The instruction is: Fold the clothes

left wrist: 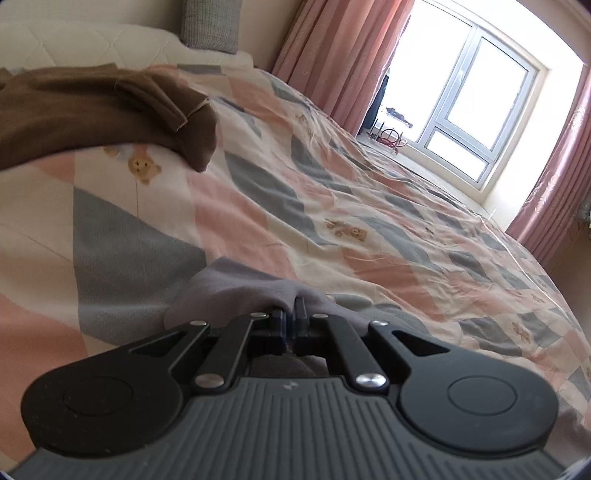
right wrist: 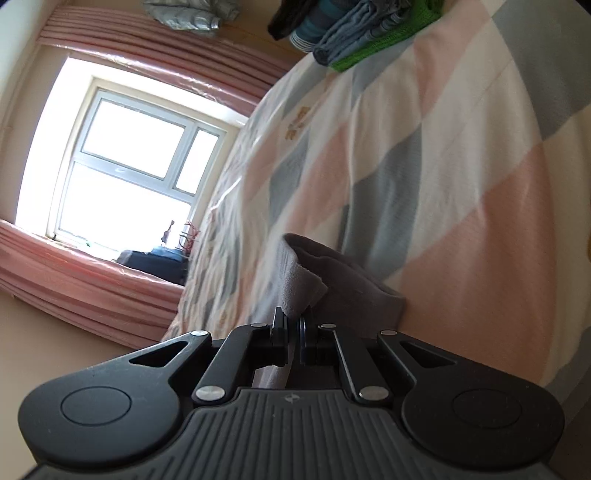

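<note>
A grey garment (left wrist: 236, 284) lies bunched on the patchwork quilt (left wrist: 332, 206). My left gripper (left wrist: 291, 308) is shut on a fold of it, low over the bed. In the right wrist view my right gripper (right wrist: 293, 318) is shut on another edge of the grey garment (right wrist: 332, 277), which hangs in folds against the quilt (right wrist: 443, 184). A brown garment (left wrist: 92, 107) lies on the bed at the far left, apart from both grippers.
A stack of folded clothes, blue, striped and green (right wrist: 354, 33), sits on the quilt's far end. A pillow (left wrist: 210, 22) stands at the headboard. Pink curtains (left wrist: 332, 55) flank a bright window (left wrist: 480, 103) beyond the bed.
</note>
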### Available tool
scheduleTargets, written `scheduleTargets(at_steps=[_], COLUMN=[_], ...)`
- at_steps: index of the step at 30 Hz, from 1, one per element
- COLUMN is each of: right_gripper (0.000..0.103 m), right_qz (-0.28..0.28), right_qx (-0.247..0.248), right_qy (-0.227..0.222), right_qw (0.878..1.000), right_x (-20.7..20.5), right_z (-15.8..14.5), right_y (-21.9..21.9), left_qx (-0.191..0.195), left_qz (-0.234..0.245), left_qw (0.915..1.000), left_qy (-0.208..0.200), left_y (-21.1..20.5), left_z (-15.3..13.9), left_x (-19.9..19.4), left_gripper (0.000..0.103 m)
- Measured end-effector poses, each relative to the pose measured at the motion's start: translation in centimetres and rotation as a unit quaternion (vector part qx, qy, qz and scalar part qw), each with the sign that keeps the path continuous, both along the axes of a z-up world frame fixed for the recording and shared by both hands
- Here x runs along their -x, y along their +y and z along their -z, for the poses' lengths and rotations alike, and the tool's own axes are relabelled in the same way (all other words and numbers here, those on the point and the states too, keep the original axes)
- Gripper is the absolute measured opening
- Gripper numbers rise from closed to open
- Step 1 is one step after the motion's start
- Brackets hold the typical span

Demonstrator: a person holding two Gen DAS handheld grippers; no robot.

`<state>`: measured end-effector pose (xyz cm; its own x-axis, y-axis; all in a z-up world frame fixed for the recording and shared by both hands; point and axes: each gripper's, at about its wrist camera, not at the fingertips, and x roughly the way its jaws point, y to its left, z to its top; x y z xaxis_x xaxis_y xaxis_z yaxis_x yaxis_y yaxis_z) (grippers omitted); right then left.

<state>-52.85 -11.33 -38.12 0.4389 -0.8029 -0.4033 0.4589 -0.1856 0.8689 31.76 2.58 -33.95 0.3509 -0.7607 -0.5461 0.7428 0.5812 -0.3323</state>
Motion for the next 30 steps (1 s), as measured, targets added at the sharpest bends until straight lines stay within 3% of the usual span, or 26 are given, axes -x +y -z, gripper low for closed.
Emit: scheduleTargets(at_steps=[7, 11, 12, 15, 16, 17, 18, 20, 24, 25, 30], right_gripper=[0.006, 0.011, 0.013, 0.022, 0.031, 0.047, 0.052, 0.053, 0.053, 0.053, 0.052], right_qz=[0.003, -0.007, -0.009, -0.012, -0.008, 0.002, 0.012, 0.024, 0.029, 0.026, 0.008], right_qx=[-0.063, -0.074, -0.072, -0.061, -0.058, -0.056, -0.053, -0.036, 0.001, 0.008, 0.013], right_qy=[0.023, 0.047, 0.051, 0.095, 0.121, 0.152, 0.182, 0.219, 0.247, 0.259, 0.288], right_qw=[0.998, 0.996, 0.996, 0.994, 0.991, 0.987, 0.982, 0.975, 0.969, 0.966, 0.957], right_x=[-0.4, -1.1, -1.2, -1.8, -2.1, -2.4, -2.8, -3.6, -4.8, -5.4, -6.9], right_z=[3.9, 4.7, 4.5, 2.9, 2.3, 1.7, 1.0, 0.0, -2.0, -2.4, -2.6], right_y=[0.2, 0.2, 0.2, 0.3, 0.4, 0.7, 0.9, 1.6, 1.9, 1.9, 1.0], left_qx=[-0.066, -0.073, -0.071, -0.059, -0.051, -0.044, -0.036, -0.018, 0.019, 0.023, 0.047], left_qz=[0.007, 0.015, 0.016, 0.011, 0.007, 0.004, -0.001, -0.013, -0.037, -0.041, -0.019], left_qw=[0.9978, 0.9971, 0.9972, 0.9982, 0.9986, 0.9987, 0.9987, 0.9976, 0.9938, 0.9938, 0.9987], left_qy=[0.002, -0.017, -0.016, 0.003, 0.014, 0.024, 0.037, 0.065, 0.103, 0.101, -0.006], left_y=[0.6, 0.3, 0.4, 1.2, 1.5, 1.8, 2.0, 2.3, 2.2, 2.3, 4.0], left_z=[5.5, 5.4, 5.2, 4.9, 4.9, 5.1, 5.2, 5.5, 5.2, 4.9, 1.1], left_x=[0.7, 1.1, 1.0, 0.5, 0.2, 0.0, -0.4, -1.2, -2.8, -3.0, 0.8], left_gripper=[0.002, 0.006, 0.007, 0.022, 0.024, 0.024, 0.024, 0.024, 0.018, 0.000, 0.001])
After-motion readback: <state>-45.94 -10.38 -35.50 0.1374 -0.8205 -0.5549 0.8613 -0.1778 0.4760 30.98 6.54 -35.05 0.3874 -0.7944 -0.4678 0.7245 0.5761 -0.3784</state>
